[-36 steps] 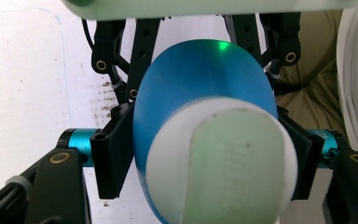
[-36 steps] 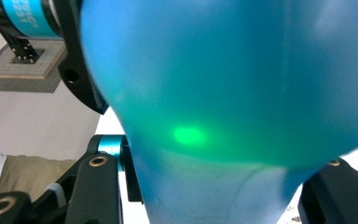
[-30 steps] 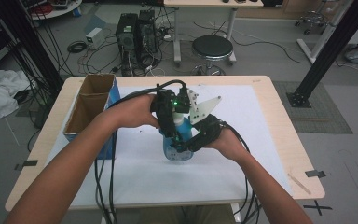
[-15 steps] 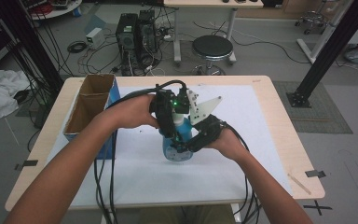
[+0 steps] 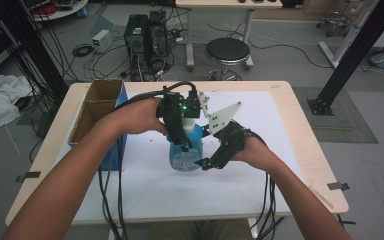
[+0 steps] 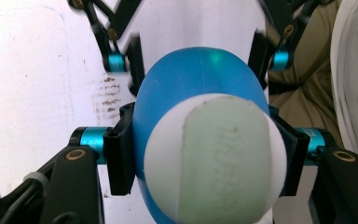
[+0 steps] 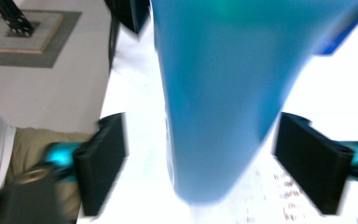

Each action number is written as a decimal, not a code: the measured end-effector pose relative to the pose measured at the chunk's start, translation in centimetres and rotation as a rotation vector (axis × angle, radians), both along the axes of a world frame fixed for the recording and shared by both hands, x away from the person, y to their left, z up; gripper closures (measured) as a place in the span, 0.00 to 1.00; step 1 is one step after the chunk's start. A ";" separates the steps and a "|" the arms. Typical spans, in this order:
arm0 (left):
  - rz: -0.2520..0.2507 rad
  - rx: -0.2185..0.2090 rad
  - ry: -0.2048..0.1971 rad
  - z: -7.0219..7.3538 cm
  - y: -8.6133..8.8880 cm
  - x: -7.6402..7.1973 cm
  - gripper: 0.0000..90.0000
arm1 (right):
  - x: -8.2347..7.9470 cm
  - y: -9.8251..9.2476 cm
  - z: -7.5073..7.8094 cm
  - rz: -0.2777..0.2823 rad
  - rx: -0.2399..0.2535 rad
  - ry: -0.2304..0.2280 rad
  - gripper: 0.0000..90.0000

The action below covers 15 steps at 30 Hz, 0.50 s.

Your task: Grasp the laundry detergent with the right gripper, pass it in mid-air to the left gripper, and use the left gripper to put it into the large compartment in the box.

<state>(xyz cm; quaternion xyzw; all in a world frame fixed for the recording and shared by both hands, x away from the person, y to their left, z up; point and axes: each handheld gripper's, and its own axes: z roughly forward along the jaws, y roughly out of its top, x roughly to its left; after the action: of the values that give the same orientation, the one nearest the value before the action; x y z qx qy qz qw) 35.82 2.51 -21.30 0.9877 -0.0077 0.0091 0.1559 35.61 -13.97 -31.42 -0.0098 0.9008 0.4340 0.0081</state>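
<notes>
One blue plastic bottle with a white cap (image 5: pixel 185 150) is standing at the centre of the high view, on the white sheet covering the pale wooden table (image 5: pixel 310 150), and two grippers are working on it. The bottle is sitting upright, its long axis running vertical and its cap pointing up toward the camera; in the left gripper view the round white cap (image 6: pixel 214 158) is facing straight out, low and centre in the frame, with the blue body swelling behind it. The left gripper (image 5: pixel 180 131) is coming down from above, just left of centre in the high view, and its two black jaws are pressing against the bottle's sides below the cap, clenched on it. The right gripper (image 5: pixel 215 159) is reaching in from the right at the bottle's lower part; in the right gripper view its own two jaws are standing apart on either side of the blue body (image 7: pixel 223 102), with white table showing in both gaps, so it is released and not touching. One open brown cardboard box with a blue side (image 5: pixel 96 112) is sitting at the table's left edge, well apart from the bottle. One round black stool (image 5: pixel 227 51) is standing on the floor beyond the table, at top centre of the frame.
</notes>
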 end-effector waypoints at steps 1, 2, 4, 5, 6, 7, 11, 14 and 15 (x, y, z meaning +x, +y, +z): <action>0.002 0.001 -0.003 0.0 0.1 0.0 0.42 | 0.0 -0.2 0.0 -0.005 -0.009 -0.002 0.14; 0.006 0.004 -0.006 0.0 0.2 0.0 0.42 | 0.0 -0.4 0.0 -0.003 -0.017 0.000 0.14; 0.016 0.005 -0.010 0.1 0.5 0.1 0.42 | -0.2 -0.7 0.1 -0.010 -0.032 -0.009 0.14; 0.021 -0.001 -0.010 0.2 0.6 0.2 0.42 | -0.4 -0.9 0.2 -0.021 -0.040 -0.024 0.14; 0.032 -0.004 -0.009 0.3 0.8 0.3 0.42 | -0.5 -1.0 0.3 -0.029 -0.040 -0.036 0.14; 0.039 -0.004 -0.014 0.3 0.9 0.3 0.42 | -0.6 -1.2 0.4 -0.041 -0.043 -0.042 0.14; 0.067 0.002 -0.021 0.4 1.5 0.7 0.42 | -0.8 -1.9 0.7 -0.074 -0.078 -0.068 0.14; 0.090 0.000 -0.029 0.5 2.0 1.0 0.42 | -1.0 -2.8 1.2 -0.020 -0.081 -0.075 0.14; 0.100 0.003 -0.031 0.5 2.1 1.1 0.42 | -1.0 -3.1 1.3 -0.021 -0.077 -0.077 0.14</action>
<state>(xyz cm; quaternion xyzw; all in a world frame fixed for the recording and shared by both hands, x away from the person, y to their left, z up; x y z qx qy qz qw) 36.94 4.60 -20.82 0.9869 0.0394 0.0319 0.1534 34.61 -17.08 -30.09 -0.0172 0.9160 0.3981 0.0470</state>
